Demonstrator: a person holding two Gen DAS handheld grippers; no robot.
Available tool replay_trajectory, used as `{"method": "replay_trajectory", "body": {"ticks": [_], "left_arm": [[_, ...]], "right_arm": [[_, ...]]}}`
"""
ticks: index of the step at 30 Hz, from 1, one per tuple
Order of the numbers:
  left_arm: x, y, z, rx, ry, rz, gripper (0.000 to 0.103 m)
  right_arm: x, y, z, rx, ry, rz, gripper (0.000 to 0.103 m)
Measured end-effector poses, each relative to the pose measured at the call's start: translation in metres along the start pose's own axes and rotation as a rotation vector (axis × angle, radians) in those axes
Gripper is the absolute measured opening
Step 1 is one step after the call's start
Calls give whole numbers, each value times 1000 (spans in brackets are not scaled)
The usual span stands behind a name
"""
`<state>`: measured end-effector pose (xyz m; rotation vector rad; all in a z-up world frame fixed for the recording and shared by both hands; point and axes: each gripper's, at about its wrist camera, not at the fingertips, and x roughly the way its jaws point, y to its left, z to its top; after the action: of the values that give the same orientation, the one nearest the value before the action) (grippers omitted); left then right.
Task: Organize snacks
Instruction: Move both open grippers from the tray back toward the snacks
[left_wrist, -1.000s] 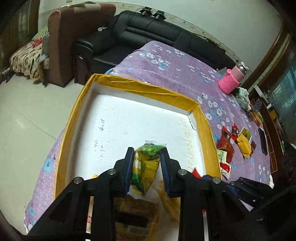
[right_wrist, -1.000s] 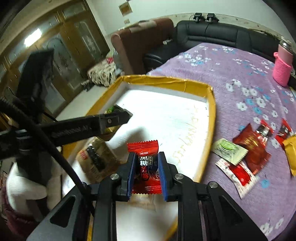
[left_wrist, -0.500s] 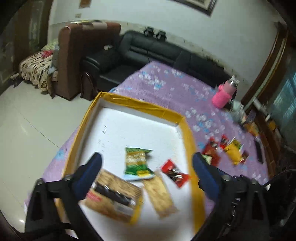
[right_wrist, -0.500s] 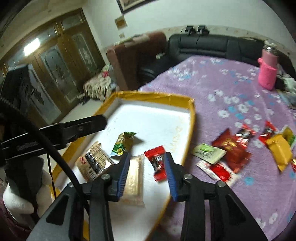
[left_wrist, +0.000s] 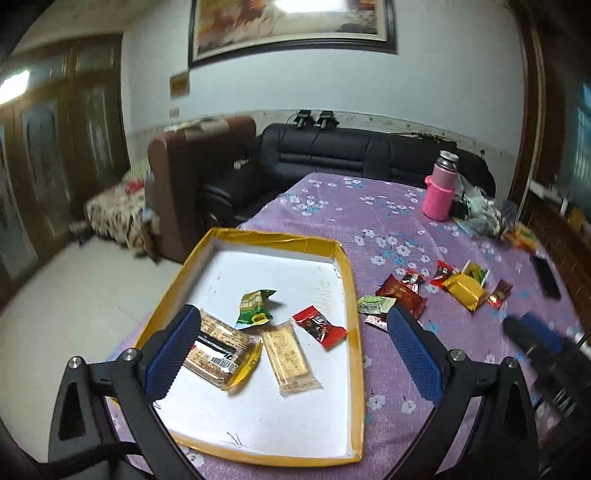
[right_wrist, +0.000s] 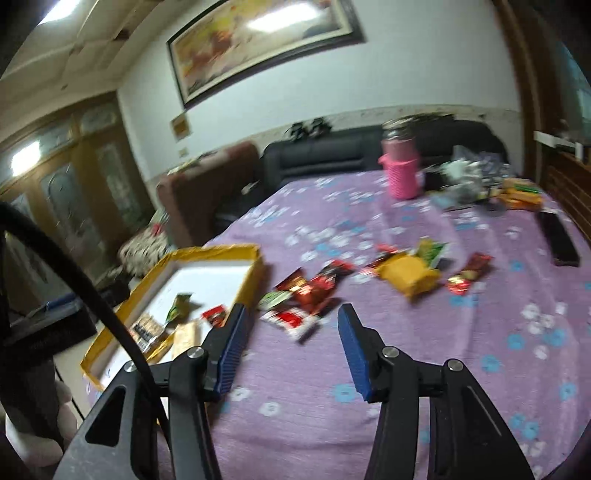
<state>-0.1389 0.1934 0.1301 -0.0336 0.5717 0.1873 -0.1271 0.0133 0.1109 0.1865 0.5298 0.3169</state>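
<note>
The left gripper (left_wrist: 291, 350) is spread wide and empty at lower centre; the right gripper (right_wrist: 291, 350), also empty, is opening above the purple floral tablecloth (right_wrist: 369, 406). Four wrapped snacks lie in the yellow-rimmed white tray (left_wrist: 258, 424). For the next fetch, judged best, lower over one packet of the loose cluster (left_wrist: 436, 291) at right, roughly eight, and pinch it singly.

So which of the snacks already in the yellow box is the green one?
The crumpled green packet, lying farthest back in the yellow box. The others there are a red candy, a pale clear-wrapped bar and a brown barcoded pack.
</note>
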Motion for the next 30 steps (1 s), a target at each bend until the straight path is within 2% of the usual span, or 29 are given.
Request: {"method": "replay_trajectory", "body": {"ticks": [4,10,18,30], "left_arm": [[-10,-18,-4,71,-13,-4,101],[-13,-31,-8,86,20,-34,101],[-9,-38,-13,82,57,-40,101],[6,-43,-21,90,100,-53,101]], "right_arm": [[-24,-25,6,70,-62,-30,55],[-43,-51,8,132,-112,-66,58],[-45,-69,1,173,-104,-73,58],[-34,-75,-5,180,-73,-74,60]]}}
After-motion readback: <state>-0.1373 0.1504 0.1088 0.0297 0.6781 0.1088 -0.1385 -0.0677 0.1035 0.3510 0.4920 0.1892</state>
